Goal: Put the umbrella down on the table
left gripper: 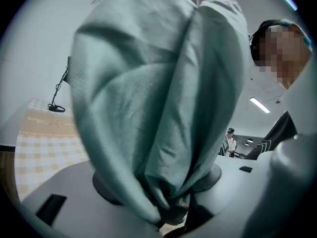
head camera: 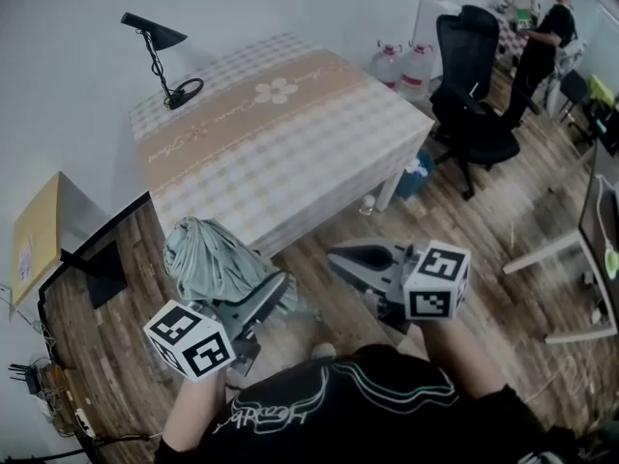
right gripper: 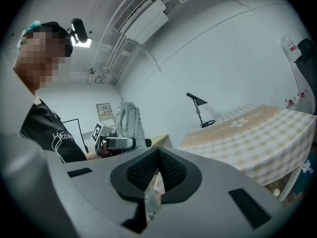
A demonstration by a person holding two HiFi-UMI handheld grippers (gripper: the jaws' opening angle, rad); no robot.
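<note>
The folded grey-green umbrella [head camera: 208,254] is clamped in my left gripper [head camera: 271,293], just off the near corner of the table [head camera: 280,153] and above the wooden floor. In the left gripper view its cloth [left gripper: 158,108] fills the frame, bunched between the two pads of the gripper [left gripper: 168,202]. My right gripper [head camera: 337,255] hovers to the right of it, jaws together with nothing in them. In the right gripper view the pads meet at the gripper's tip [right gripper: 157,152], and the umbrella [right gripper: 128,120] shows upright beyond, with the checked table [right gripper: 247,133] at the right.
A black desk lamp [head camera: 160,56] stands at the table's far left corner. A black office chair [head camera: 474,85], water jugs [head camera: 401,66] and a blue bin [head camera: 416,177] lie to the right. Two people [head camera: 546,27] stand at the back right. A cardboard box [head camera: 39,240] sits at the left.
</note>
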